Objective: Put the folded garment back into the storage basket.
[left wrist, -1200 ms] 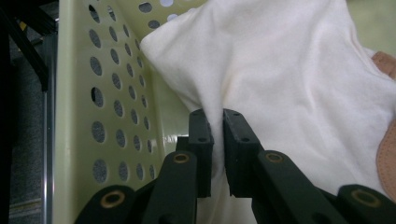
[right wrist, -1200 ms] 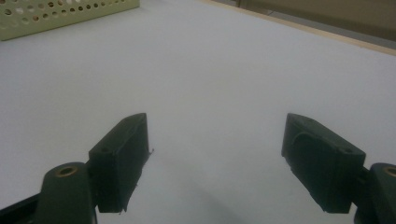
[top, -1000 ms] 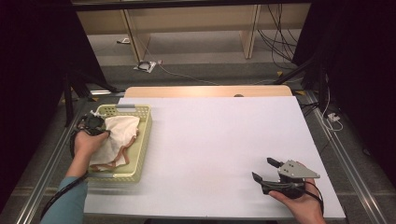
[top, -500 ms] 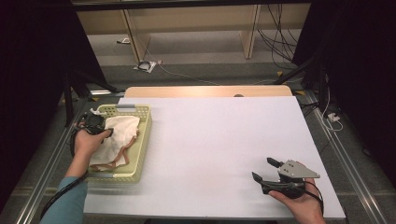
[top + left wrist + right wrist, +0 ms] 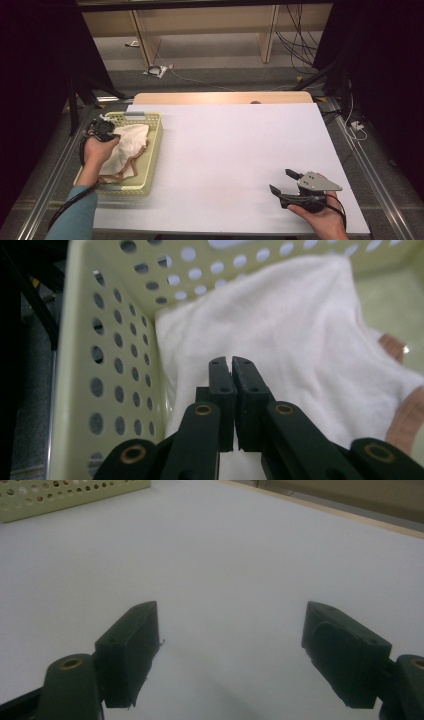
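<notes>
A: One container is seen on the bench [image 5: 225, 150]: a pale green perforated basket [image 5: 152, 155] at its left edge. What is held in it?

B: A white cloth [image 5: 131, 142] with a pinkish-brown trimmed edge is lain in the basket, bunched toward the far end, with the trim trailing toward the near end.

A: How is the left hand-held gripper [image 5: 107, 131] placed?

B: It is reached into the far left corner of the basket, over the cloth. In the left gripper view its jaws have just been closing and are seen pressed together, pad against pad. The cloth [image 5: 300, 355] is spread right behind and below the tips; whether any fold is caught between them cannot be told.

A: What is added by that view?

B: The round holes of the basket wall [image 5: 115, 365] are shown close up, and the cloth is seen lying up against that wall.

A: And the right hand-held gripper [image 5: 282, 182]?

B: It is held at the near right of the bench, well apart from the basket, with its jaws spread wide and nothing between them. In the right gripper view, bare white bench [image 5: 240, 570] is seen between the jaws, and a corner of the basket [image 5: 65, 495] is caught at the top left.
</notes>
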`<state>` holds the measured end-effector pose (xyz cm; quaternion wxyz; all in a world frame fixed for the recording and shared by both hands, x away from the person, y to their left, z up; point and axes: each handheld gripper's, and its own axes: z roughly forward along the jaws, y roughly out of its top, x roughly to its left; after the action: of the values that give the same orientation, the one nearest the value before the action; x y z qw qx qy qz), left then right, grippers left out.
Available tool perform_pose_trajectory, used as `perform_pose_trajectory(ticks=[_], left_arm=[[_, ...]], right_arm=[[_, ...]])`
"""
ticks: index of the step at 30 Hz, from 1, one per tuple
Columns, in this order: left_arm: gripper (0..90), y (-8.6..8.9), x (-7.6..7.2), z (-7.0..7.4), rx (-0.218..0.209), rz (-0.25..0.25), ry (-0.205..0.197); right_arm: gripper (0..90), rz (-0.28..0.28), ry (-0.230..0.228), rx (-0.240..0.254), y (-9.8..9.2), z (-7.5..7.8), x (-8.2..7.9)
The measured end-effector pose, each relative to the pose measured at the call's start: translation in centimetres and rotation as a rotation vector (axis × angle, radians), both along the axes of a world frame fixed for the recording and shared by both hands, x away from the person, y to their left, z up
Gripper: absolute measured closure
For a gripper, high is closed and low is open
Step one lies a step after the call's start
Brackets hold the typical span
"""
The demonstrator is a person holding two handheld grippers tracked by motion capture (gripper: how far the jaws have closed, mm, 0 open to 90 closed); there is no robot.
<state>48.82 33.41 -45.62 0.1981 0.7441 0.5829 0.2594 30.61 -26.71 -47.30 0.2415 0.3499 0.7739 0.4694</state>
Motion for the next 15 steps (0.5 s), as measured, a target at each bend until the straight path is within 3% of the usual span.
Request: perform_pose_trajectory(ticks=[6,15], left_arm=[[86.3,-0.2,-0.1,-1.7,0.015,-0.005,0.063],[85.6,-0.3,-0.2,-1.7,0.026,-0.004,0.067]], right_arm=[[23.7,0.000,0.000,0.002,0.0,0.0,0.0],[23.7,0.002,-0.001,0.001,0.0,0.0,0.0]])
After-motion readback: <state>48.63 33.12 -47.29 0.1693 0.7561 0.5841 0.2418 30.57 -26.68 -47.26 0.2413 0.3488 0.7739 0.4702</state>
